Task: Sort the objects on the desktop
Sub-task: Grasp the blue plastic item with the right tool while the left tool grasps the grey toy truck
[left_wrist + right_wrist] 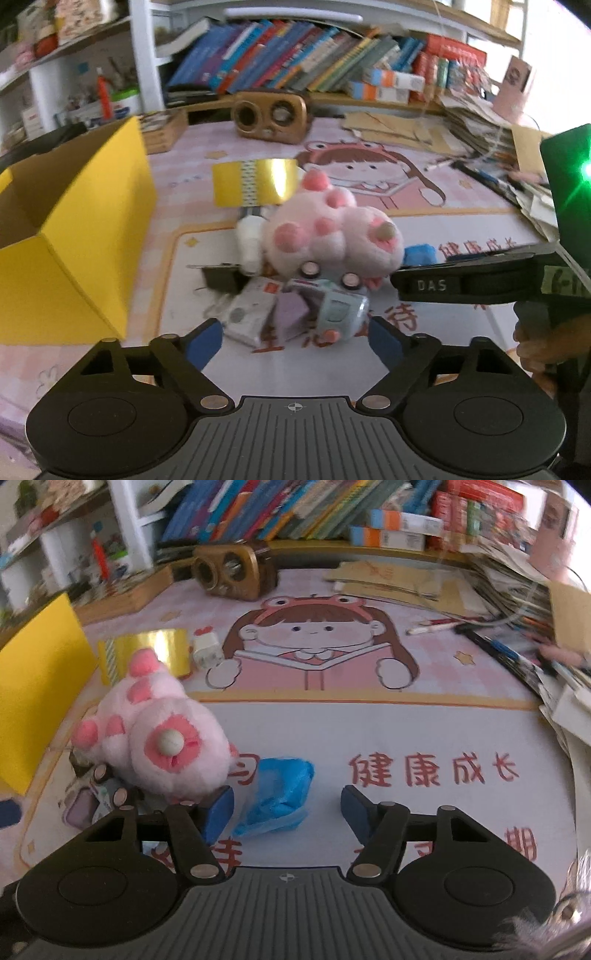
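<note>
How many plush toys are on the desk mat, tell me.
1: the pink plush toy lies left of the blue bag, atop small clutter; another could hide beneath.

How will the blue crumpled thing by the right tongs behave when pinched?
The blue crumpled thing looks thin and wrinkled, so it is probably floppy and light. It will likely squash flat rather than resist. Its sheen suggests film, so it may slip between the pads.

White letters "DAS" stand on the black claw finger (465, 285); red characters "健康成长" are printed on the pink cartoon desk mat (436, 771), below its girl drawing.
</note>
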